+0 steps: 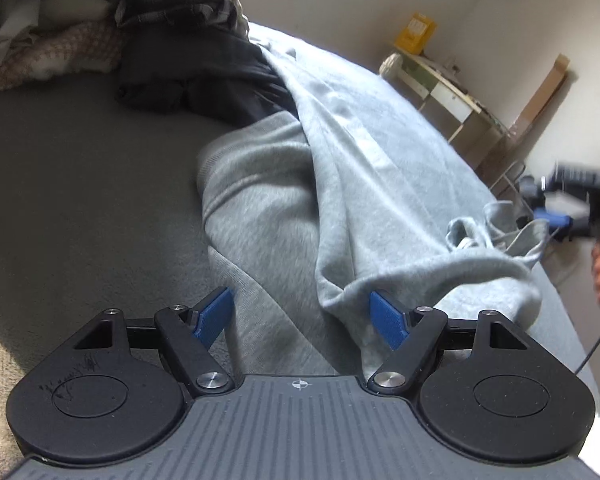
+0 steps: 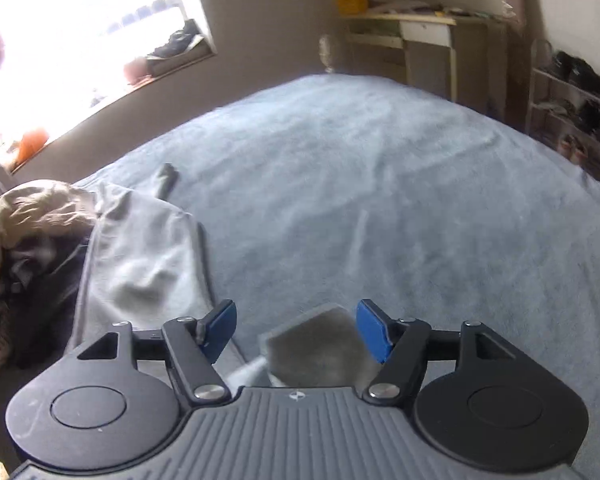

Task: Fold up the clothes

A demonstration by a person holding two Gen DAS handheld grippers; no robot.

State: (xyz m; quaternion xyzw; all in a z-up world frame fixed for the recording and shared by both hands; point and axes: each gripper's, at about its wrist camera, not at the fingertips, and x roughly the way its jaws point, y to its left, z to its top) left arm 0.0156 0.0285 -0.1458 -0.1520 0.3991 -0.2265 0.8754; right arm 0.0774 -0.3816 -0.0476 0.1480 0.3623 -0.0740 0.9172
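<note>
Bed (image 2: pixel 380 168): large, grey-blue cover, mostly bare. Grey sweatpants (image 1: pixel 300 200) lie long across it, bunched, no neat fold yet. Dark clothes pile (image 1: pixel 204 76) at far end, untouched. Left gripper (image 1: pixel 302 316): jaws apart over the fabric, nothing clamped. Right gripper (image 2: pixel 296 330): jaws apart, blurred cloth bit between, not pinched. Est. early stage; most folding left.

Sweatpants (image 1: pixel 300 184): light heather grey. Bedspread (image 2: pixel 380 184): pale blue-grey. Garment (image 1: pixel 204 76) beside sweatpants: black. Shirt (image 1: pixel 180 8) on pile: dark plaid, possibly navy-white. Gripper pads (image 1: pixel 386 320): blue. Box (image 1: pixel 414 32): yellow.
</note>
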